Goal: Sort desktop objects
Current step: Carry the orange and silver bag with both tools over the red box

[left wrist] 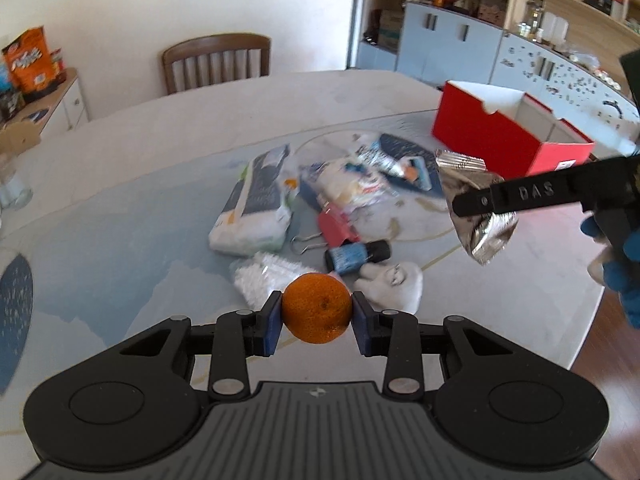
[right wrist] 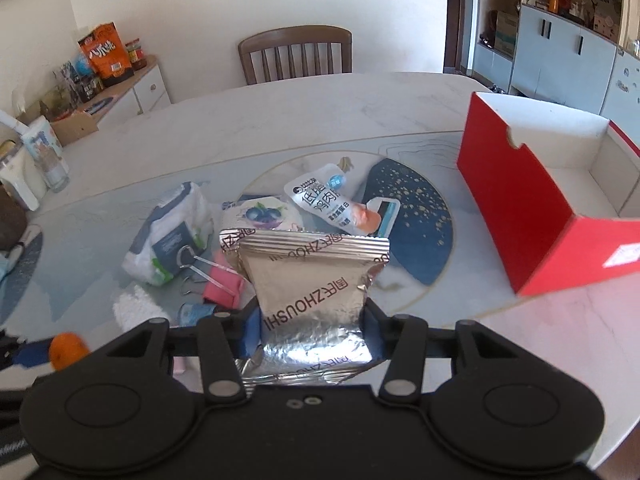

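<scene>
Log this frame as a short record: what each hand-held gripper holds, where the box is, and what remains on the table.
left hand-held gripper: shut on orange
right hand-held gripper: shut on silver foil packet
red box: open, on table, right of the pile; no item visible in it
left on table: tissue pack, pink binder clip, small dark bottle, snack pouches
</scene>
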{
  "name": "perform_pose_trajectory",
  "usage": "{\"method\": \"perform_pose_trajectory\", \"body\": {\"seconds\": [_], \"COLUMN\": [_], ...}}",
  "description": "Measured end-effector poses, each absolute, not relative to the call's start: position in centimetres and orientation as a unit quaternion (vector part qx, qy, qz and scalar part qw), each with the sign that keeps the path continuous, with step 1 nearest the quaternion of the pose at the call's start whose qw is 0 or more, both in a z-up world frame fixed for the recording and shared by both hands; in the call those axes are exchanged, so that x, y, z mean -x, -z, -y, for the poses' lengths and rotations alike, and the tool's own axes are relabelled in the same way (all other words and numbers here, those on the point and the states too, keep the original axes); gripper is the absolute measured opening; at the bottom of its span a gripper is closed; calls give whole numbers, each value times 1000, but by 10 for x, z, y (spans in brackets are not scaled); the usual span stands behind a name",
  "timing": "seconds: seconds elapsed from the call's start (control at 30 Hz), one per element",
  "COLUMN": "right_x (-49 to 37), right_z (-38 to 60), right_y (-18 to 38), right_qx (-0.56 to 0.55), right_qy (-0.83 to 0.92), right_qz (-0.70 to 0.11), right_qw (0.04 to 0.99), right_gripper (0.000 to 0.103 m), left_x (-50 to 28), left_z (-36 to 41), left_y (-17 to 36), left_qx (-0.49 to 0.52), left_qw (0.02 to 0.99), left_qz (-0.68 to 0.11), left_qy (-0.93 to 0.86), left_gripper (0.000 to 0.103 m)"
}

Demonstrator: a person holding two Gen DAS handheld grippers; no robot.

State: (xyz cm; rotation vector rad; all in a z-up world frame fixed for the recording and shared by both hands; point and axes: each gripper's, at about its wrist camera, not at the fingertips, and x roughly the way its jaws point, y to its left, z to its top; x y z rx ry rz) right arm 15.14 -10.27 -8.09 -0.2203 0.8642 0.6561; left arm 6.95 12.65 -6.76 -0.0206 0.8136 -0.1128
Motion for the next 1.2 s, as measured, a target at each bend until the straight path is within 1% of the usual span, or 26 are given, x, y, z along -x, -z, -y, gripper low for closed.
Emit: {"method": "perform_pose_trajectory", "body": {"seconds": [0.27,0.53,0.77,1.2], "right_x": [-138,-158,-196,-294], "right_z": [137,175,209,267], "right_y": [43,10,-7,-20], "right_qx": [82,79,98,104], "right_qy": [-320,-336,-362,-368], "right_qz": [-391,-377,-372,-359], "right_qw": [859,859,849,851], "right_gripper": [49,49,49,49], "left_x": [-81,-106,-142,-228], "left_z": [-99,-52,5,108], "left_y": [34,3,-13,-28], "left_qx": [-8,-13,-16,-24], "left_qw": [925,930,936,938], "left_qz": [-370,-356,-340,-323], "left_qy": [83,89,92,120], "left_gripper": [35,35,35,35]}}
